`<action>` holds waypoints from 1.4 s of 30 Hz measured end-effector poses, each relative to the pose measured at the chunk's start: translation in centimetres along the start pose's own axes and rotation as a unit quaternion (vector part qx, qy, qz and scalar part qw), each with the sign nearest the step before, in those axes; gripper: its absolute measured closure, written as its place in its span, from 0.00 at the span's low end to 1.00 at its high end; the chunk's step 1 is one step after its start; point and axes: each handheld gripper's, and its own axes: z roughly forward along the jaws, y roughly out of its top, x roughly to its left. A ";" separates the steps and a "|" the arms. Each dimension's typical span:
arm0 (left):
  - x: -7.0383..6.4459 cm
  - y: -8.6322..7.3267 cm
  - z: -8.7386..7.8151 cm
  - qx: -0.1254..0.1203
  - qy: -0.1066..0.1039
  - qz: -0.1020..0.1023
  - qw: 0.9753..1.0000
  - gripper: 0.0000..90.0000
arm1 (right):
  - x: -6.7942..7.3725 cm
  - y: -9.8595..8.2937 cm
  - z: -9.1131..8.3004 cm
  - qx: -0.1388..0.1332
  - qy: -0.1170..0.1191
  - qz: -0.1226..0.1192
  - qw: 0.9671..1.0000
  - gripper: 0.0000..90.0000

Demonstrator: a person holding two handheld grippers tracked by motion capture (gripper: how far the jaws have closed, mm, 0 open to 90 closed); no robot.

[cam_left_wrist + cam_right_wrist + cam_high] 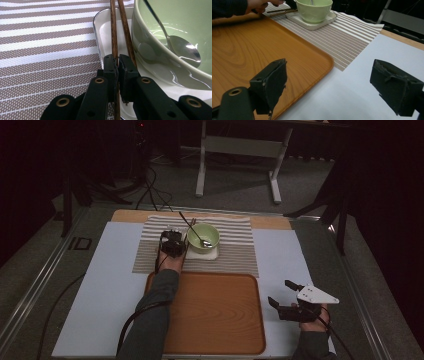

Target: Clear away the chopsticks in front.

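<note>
Left gripper (118, 60) clamped on 2 wooden chopsticks (114, 32) beside green bowl (175, 32) on striped placemat (45, 42). Right gripper (329, 85) gaping wide over white tabletop (352, 87).

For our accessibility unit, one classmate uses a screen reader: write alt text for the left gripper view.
The left tool, its two black jaws shut on a pair of dark brown wooden chopsticks, which run up across the edge of a white square ceramic plate. On the plate stands a pale green ceramic bowl holding a silver metal spoon; a brown-and-white striped woven placemat lies underneath.
</note>
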 end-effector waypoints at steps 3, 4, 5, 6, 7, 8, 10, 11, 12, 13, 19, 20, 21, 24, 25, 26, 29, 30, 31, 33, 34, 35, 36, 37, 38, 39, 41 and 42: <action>0.0 -0.1 -0.1 -0.003 0.002 0.002 1.000 0.96 | 0.0 0.0 0.0 0.000 0.000 0.000 1.000 0.15; 0.1 -0.1 -0.2 -0.003 0.000 0.000 1.000 0.96 | 0.0 0.0 0.0 0.000 0.000 0.000 1.000 0.15; 0.1 -0.1 -0.2 -0.003 0.000 0.000 1.000 0.96 | 0.0 0.0 0.0 0.000 0.000 0.000 1.000 0.15; 0.1 -0.1 -0.2 -0.003 0.000 0.000 1.000 0.96 | 0.0 0.0 0.0 0.000 0.000 0.000 1.000 0.15; 0.3 -0.1 -0.6 -0.007 -0.006 -0.004 1.000 0.96 | 0.0 0.0 0.0 -0.001 -0.001 0.000 1.000 0.15; 0.3 -0.1 -0.7 -0.009 -0.007 -0.003 1.000 0.96 | 0.0 0.0 0.0 -0.001 -0.001 -0.001 1.000 0.15; 0.5 -0.1 -1.0 -0.012 -0.006 -0.006 1.000 0.96 | 0.0 0.0 0.0 -0.001 -0.002 0.000 1.000 0.15; 0.5 0.0 -1.2 -0.014 -0.007 -0.008 1.000 0.96 | 0.0 0.0 -0.1 -0.001 -0.002 0.000 1.000 0.15; 0.6 0.0 -1.4 -0.015 -0.009 -0.009 1.000 0.96 | 0.0 0.0 -0.1 -0.002 -0.003 -0.001 1.000 0.15; 0.6 0.0 -1.6 -0.017 -0.008 -0.007 1.000 0.96 | 0.0 0.0 -0.1 -0.002 -0.003 -0.001 1.000 0.15; 1.0 -0.1 -2.8 -0.024 -0.005 -0.012 1.000 0.96 | 0.0 0.0 -0.1 -0.001 -0.003 -0.001 1.000 0.15; 1.1 -0.1 -3.1 -0.025 -0.004 -0.013 1.000 0.96 | 0.0 0.0 -0.1 -0.001 -0.003 -0.002 1.000 0.15; 1.2 -0.2 -3.3 -0.027 -0.004 -0.016 1.000 0.96 | 0.0 0.0 -0.1 -0.001 -0.004 -0.001 1.000 0.15; 1.4 -0.3 -4.1 -0.033 -0.004 -0.019 0.999 0.96 | 0.0 0.0 -0.1 -0.001 -0.004 -0.002 1.000 0.15; 1.4 -0.4 -4.3 -0.037 -0.003 -0.018 0.999 0.96 | 0.0 0.0 -0.1 -0.001 -0.005 -0.001 1.000 0.15; 1.4 -0.4 -4.5 -0.037 -0.001 -0.015 0.999 0.96 | 0.0 0.0 -0.1 -0.001 -0.005 -0.002 1.000 0.15; 1.7 -0.6 -5.1 -0.041 0.003 -0.017 0.999 0.96 | 0.0 0.0 -0.1 -0.001 -0.005 -0.002 1.000 0.15; 1.8 -0.6 -5.2 -0.042 0.006 -0.017 0.999 0.96 | 0.0 0.0 -0.1 -0.001 -0.005 -0.002 1.000 0.15; 1.9 -0.7 -5.4 -0.043 0.007 -0.019 0.999 0.96 | 0.0 0.0 -0.1 -0.002 -0.005 -0.002 1.000 0.15; 2.1 -0.8 -5.8 -0.043 0.011 -0.022 0.999 0.96 | 0.0 0.0 -0.1 -0.001 -0.006 -0.002 1.000 0.15; 2.1 -0.9 -6.0 -0.042 0.015 -0.019 0.999 0.96 | 0.0 0.0 -0.1 -0.001 -0.006 -0.003 1.000 0.15; 2.1 -0.9 -6.0 -0.042 0.015 -0.019 0.999 0.96 | 0.0 0.0 -0.1 -0.001 -0.006 -0.003 1.000 0.15; 2.3 -1.0 -6.3 -0.042 0.022 -0.017 0.999 0.96 | 0.0 0.0 -0.1 -0.002 -0.006 -0.002 1.000 0.15; 2.4 -1.1 -6.5 -0.042 0.024 -0.018 0.999 0.96 | 0.0 0.0 -0.2 -0.003 -0.006 -0.003 1.000 0.15; 2.5 -1.2 -6.8 -0.044 0.025 -0.022 0.998 0.96 | 0.0 0.0 -0.2 -0.003 -0.006 -0.002 1.000 0.15; 2.7 -1.2 -6.9 -0.044 0.026 -0.022 0.998 0.96 | 0.0 0.0 -0.2 -0.002 -0.006 -0.001 1.000 0.15; 2.9 -1.4 -7.5 -0.048 0.028 -0.026 0.998 0.96 | 0.0 0.0 -0.3 -0.003 -0.006 -0.001 1.000 0.15; 3.0 -1.5 -7.7 -0.049 0.029 -0.027 0.998 0.96 | 0.0 0.0 -0.3 -0.003 -0.006 -0.001 1.000 0.15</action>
